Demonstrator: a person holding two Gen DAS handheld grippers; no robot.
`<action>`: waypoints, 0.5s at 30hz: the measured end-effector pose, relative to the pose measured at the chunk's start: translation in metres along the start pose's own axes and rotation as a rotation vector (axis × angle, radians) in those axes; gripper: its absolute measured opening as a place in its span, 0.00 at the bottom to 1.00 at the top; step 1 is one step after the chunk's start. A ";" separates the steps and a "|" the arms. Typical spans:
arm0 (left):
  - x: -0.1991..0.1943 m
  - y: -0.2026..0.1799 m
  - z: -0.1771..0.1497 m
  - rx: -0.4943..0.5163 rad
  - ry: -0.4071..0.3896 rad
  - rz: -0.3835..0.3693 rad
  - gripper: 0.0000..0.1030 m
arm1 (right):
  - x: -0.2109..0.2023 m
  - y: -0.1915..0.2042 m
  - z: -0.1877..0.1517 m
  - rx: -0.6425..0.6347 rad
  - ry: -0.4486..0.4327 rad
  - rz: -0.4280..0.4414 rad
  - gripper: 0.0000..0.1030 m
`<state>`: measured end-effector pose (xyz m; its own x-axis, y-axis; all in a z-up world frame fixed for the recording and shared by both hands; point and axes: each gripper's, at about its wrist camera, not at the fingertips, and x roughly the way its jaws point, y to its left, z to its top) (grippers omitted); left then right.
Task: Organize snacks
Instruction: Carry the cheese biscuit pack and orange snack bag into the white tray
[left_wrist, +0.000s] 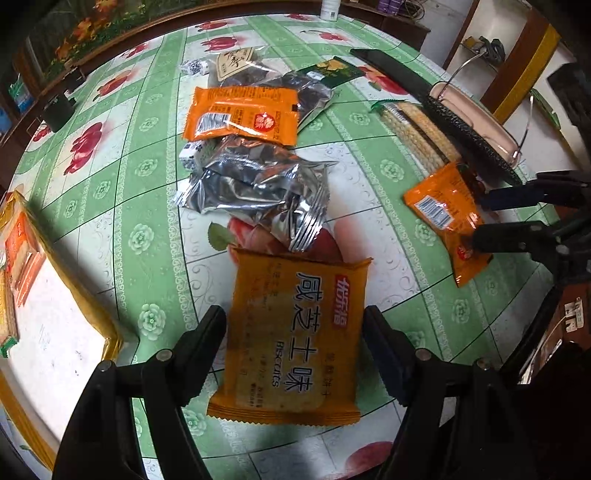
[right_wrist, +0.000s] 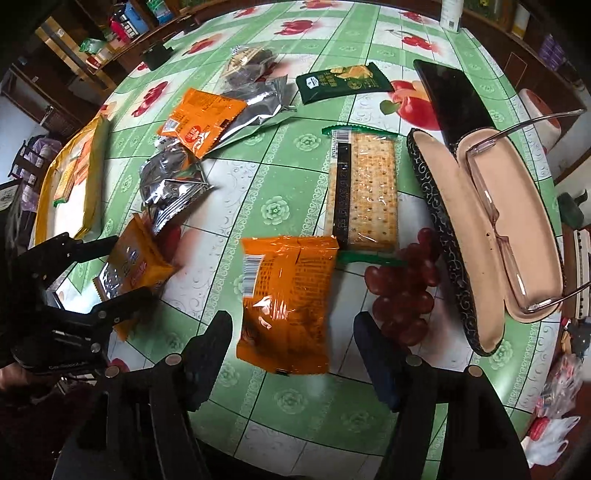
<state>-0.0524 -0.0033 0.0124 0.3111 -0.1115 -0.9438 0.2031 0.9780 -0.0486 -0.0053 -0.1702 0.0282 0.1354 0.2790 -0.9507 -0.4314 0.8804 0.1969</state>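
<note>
Snack packets lie scattered over a green floral tabletop (left_wrist: 110, 206) as two hand-held grippers hover above it, each pointing steeply down. The left hand-held gripper (left_wrist: 295, 343) stands wide open, its black fingers either side of a yellow-orange biscuit packet (left_wrist: 295, 339) printed with the word "Biscuits"; the pads do not press on the wrapper, with gaps showing on both sides. Just beyond its fingertips lies a crumpled silver foil packet (left_wrist: 255, 188), and farther ahead an orange sachet (left_wrist: 242, 114) resting partly on a clear bag of dark snacks (left_wrist: 295, 92). Off to that gripper's left sits a yellow-rimmed tray (left_wrist: 88, 306) (a few packets already lie in it).

The right hand-held gripper (right_wrist: 291, 339) is likewise open, its jaws straddling an orange packet (right_wrist: 288, 299) with a barcode on its back, without clamping it. Directly ahead of its fingers lies a clear-wrapped cracker pack with green ends (right_wrist: 365, 192), and farther on a dark green snack bar (right_wrist: 343, 83). To that gripper's right are an open spectacle case (right_wrist: 491, 229) holding a pair of glasses (right_wrist: 495, 214), and beyond it a dark phone (right_wrist: 454, 99). The red grapes beside the right finger appear to be printed on the cloth.
</note>
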 end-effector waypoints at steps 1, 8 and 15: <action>0.002 0.000 0.000 -0.002 0.003 0.007 0.76 | -0.001 0.001 -0.001 -0.009 0.000 -0.005 0.70; 0.005 -0.011 -0.001 0.047 -0.061 0.064 0.67 | 0.017 0.016 0.002 -0.060 0.040 -0.088 0.70; -0.006 0.001 -0.005 -0.028 -0.073 -0.004 0.67 | 0.015 0.008 -0.002 -0.016 0.033 -0.056 0.50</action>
<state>-0.0590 -0.0008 0.0161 0.3778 -0.1273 -0.9171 0.1787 0.9819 -0.0627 -0.0089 -0.1597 0.0148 0.1300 0.2164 -0.9676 -0.4379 0.8881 0.1398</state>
